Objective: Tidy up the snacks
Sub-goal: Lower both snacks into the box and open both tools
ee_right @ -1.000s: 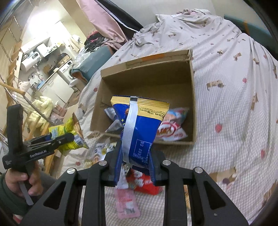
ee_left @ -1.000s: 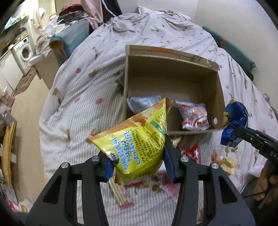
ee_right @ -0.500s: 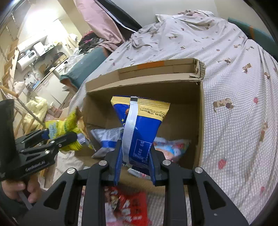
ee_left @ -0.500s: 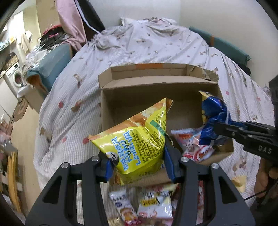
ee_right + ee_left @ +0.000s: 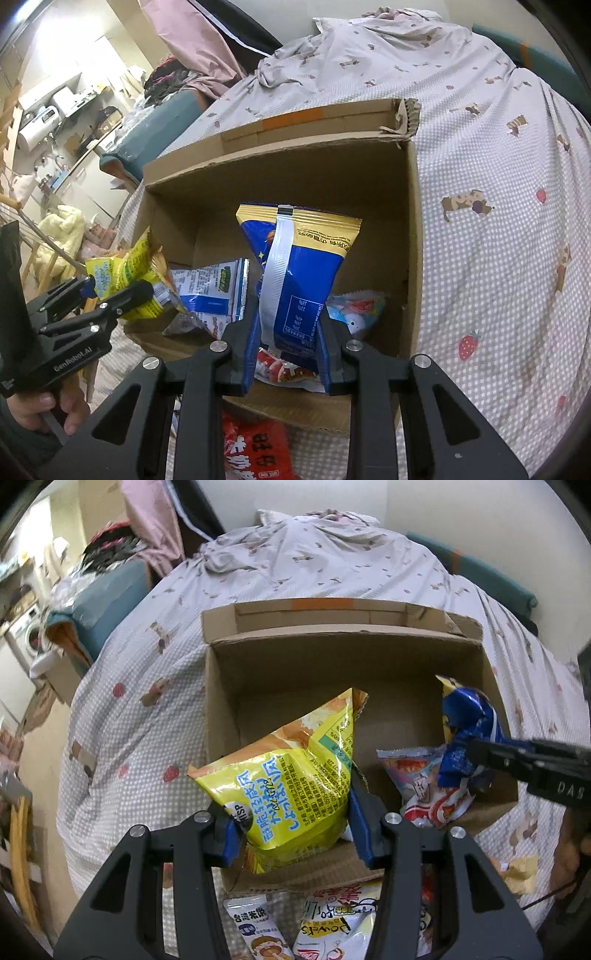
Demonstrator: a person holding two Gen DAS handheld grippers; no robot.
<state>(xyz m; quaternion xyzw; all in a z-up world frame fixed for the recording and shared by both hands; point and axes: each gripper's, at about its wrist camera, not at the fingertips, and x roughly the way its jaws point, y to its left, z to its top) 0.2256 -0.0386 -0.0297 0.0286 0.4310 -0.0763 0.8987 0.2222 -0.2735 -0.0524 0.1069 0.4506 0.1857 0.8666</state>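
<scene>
Snack packets lie loose on the bedspread nearest me: a white rice-cracker packet [image 5: 251,926] and a cartoon-printed packet [image 5: 332,923] beneath my left gripper [image 5: 291,821], and a red packet [image 5: 258,446] beneath my right gripper [image 5: 286,350]. My left gripper is clamped on the lower part of a yellow chip bag [image 5: 291,779], which hangs over the near left corner of the cardboard box [image 5: 229,686]. My right gripper is pinched tight on a blue-and-gold snack bag [image 5: 295,273], held upright above the box's right half. Inside the box I note a red-and-white packet [image 5: 428,794] and a blue-and-white packet [image 5: 214,291] on the floor. The box sits on a checked quilt [image 5: 498,240] with a soft, uneven surface. Risks, in my judgement: the yellow bag partly overhangs the near wall, so letting go here could leave it draped on the rim or tipped back onto the bed; both bags are air-filled and slippery, so a firmer squeeze may burst one; both grippers crowd one opening and could collide, or nudge the light box across the quilt.
</scene>
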